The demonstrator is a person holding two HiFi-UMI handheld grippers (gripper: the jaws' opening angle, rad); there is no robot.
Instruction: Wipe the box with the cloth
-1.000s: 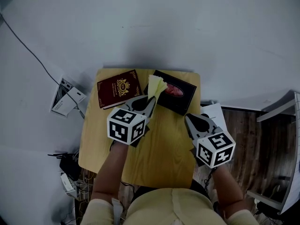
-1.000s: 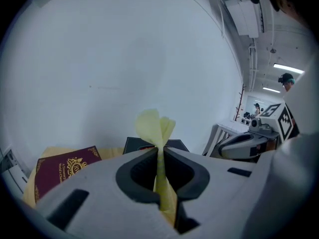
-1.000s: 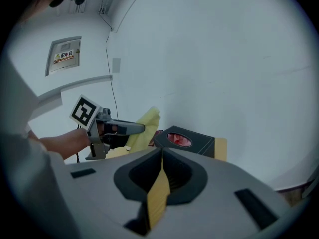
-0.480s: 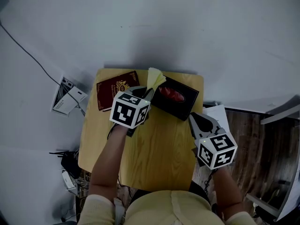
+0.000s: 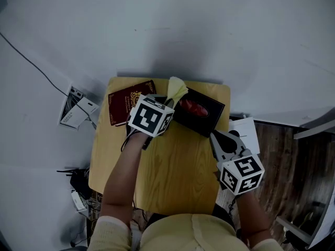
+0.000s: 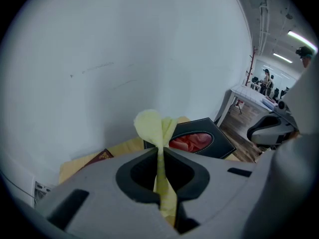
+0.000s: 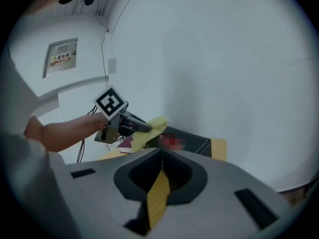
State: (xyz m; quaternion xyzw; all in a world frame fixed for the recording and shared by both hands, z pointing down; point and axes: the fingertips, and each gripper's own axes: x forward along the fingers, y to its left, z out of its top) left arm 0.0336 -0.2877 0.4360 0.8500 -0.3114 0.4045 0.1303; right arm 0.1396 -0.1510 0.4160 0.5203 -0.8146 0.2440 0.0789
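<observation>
Pale yellow soft cloth [image 5: 176, 89] is sitting pinched in the left gripper [image 5: 168, 103], whose jaws are pressing together on it. In the left gripper view the cloth is running up through the closed tips and fanning into a folded tuft above them. The tuft is hanging at the back left corner of the black rectangular box with a red oval window in its top [image 5: 205, 115]; contact between cloth and box cannot be told from any view. The box is lying flat on the back right part of the small light wooden table [image 5: 178, 166], turned at an angle to the table's edges. A maroon book with a gold emblem on its cover [image 5: 124, 104] is lying flat on the back left part of the table, near the box, with the left gripper reaching over its right edge. The right gripper [image 5: 213, 135] is hovering over the table's right edge, in front of the box and apart from it. It is pointing toward the box, its jaws are closed tip to tip, and it is gripping nothing.
</observation>
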